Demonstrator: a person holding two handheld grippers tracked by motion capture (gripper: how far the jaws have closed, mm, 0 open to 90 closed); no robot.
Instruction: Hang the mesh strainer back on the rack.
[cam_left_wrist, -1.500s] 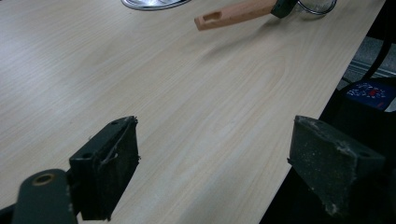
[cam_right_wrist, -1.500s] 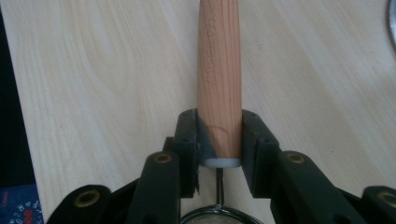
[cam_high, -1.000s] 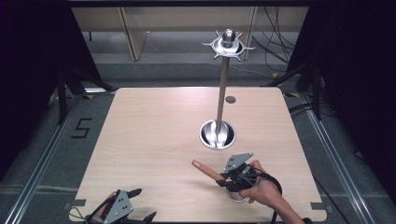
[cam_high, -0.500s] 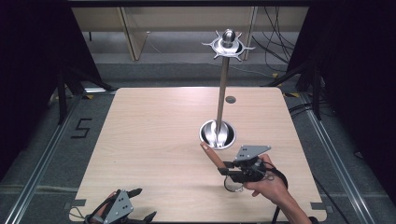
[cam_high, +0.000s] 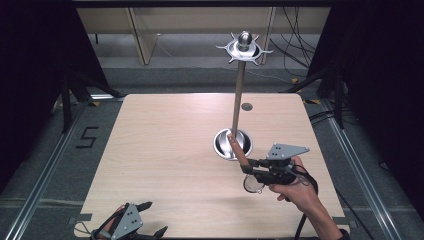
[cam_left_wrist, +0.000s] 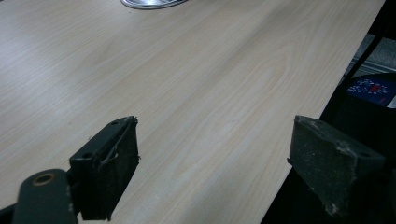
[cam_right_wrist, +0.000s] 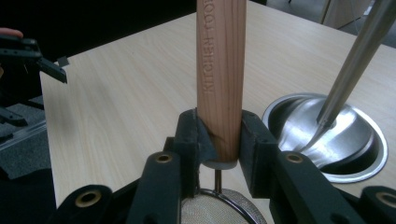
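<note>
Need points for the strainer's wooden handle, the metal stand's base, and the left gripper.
wooden handle (cam_right_wrist: 220, 79), right gripper view, on the engraved middle of the shaft.
stand base (cam_high: 221, 143), high view, on the left part of its shiny rim.
left gripper (cam_high: 152, 219), high view, midway between its fingertips.

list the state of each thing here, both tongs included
left tongs: open, holding nothing, low at the table's near edge
right tongs: shut on the strainer's handle
strainer: held off the table, wooden handle pointing toward the stand, mesh end nearest the hand
utensil stand: upright, hooks at its top bare
table: bare wood
</note>
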